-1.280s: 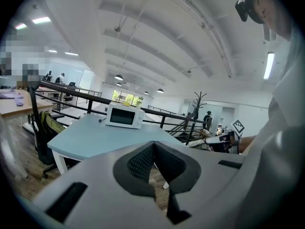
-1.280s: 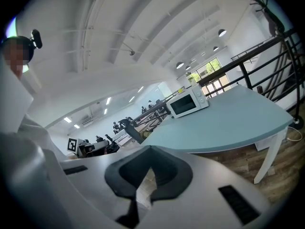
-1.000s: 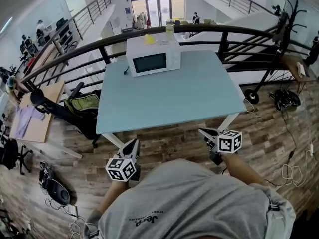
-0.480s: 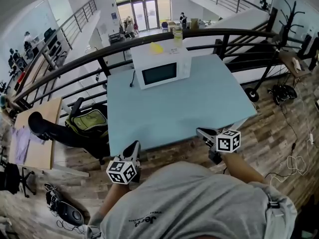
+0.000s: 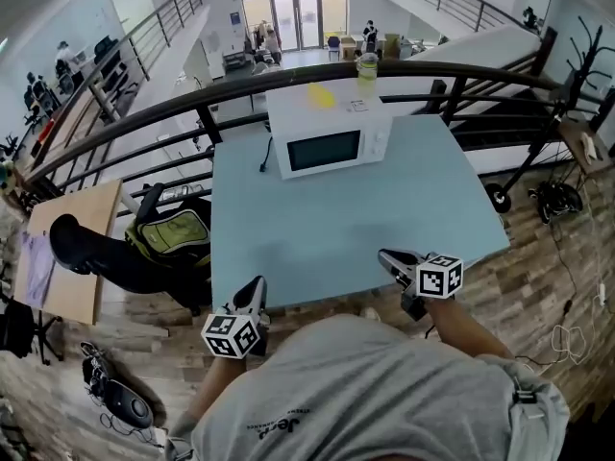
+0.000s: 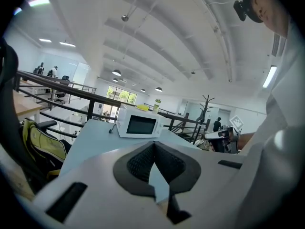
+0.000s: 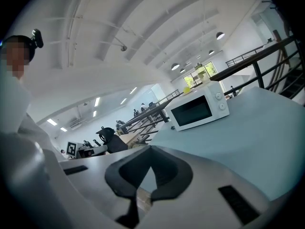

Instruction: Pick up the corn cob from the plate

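No corn cob or plate can be made out. A white microwave [image 5: 330, 140] with its door closed stands at the far side of the light blue table [image 5: 346, 229]. A small yellow thing [image 5: 322, 94] and a clear jar [image 5: 366, 65] sit on top of it. My left gripper [image 5: 255, 289] hangs at the table's near edge on the left, shut and empty. My right gripper [image 5: 388, 257] is over the near edge on the right, also shut with nothing in it. The microwave [image 6: 138, 124] shows ahead in the left gripper view, and the microwave [image 7: 199, 109] in the right gripper view.
A black railing [image 5: 192, 94] curves behind the table. A black chair with a green backpack [image 5: 173, 235] stands left of the table, beside a wooden desk [image 5: 67, 248]. A wheeled thing [image 5: 553, 200] and cables [image 5: 577, 325] lie on the wooden floor at right.
The person has walked up to the table: it and the microwave loom larger and nearer. Both shut grippers now reach the table's near edge instead of hanging over the floor.
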A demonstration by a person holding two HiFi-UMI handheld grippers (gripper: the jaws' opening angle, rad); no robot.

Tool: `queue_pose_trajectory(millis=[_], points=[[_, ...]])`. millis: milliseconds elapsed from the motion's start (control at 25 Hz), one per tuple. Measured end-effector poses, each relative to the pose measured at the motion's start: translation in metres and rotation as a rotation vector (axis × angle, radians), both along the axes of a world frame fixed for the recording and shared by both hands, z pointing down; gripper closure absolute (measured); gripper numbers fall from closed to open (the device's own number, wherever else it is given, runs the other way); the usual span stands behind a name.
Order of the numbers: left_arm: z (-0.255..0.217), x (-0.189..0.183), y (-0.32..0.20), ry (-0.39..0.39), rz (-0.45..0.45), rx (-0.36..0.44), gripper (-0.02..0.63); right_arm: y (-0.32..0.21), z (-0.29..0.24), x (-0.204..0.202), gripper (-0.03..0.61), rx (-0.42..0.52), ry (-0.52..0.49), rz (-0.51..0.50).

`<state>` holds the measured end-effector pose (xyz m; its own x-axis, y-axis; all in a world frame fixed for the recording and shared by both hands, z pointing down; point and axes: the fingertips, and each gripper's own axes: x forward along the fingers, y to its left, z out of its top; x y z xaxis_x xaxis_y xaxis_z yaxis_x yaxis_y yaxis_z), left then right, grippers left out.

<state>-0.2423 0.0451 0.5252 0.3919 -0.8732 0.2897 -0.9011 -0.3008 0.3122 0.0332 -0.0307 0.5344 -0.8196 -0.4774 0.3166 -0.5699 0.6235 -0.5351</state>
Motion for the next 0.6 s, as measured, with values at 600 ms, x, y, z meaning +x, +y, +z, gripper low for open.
queue_pose_trajectory(millis=[600], points=[[-0.032,0.065,-0.17,-0.052,-0.201,0.0,0.606,-0.22,-0.017,0.038,0.563,0.101,-0.005,-0.219]])
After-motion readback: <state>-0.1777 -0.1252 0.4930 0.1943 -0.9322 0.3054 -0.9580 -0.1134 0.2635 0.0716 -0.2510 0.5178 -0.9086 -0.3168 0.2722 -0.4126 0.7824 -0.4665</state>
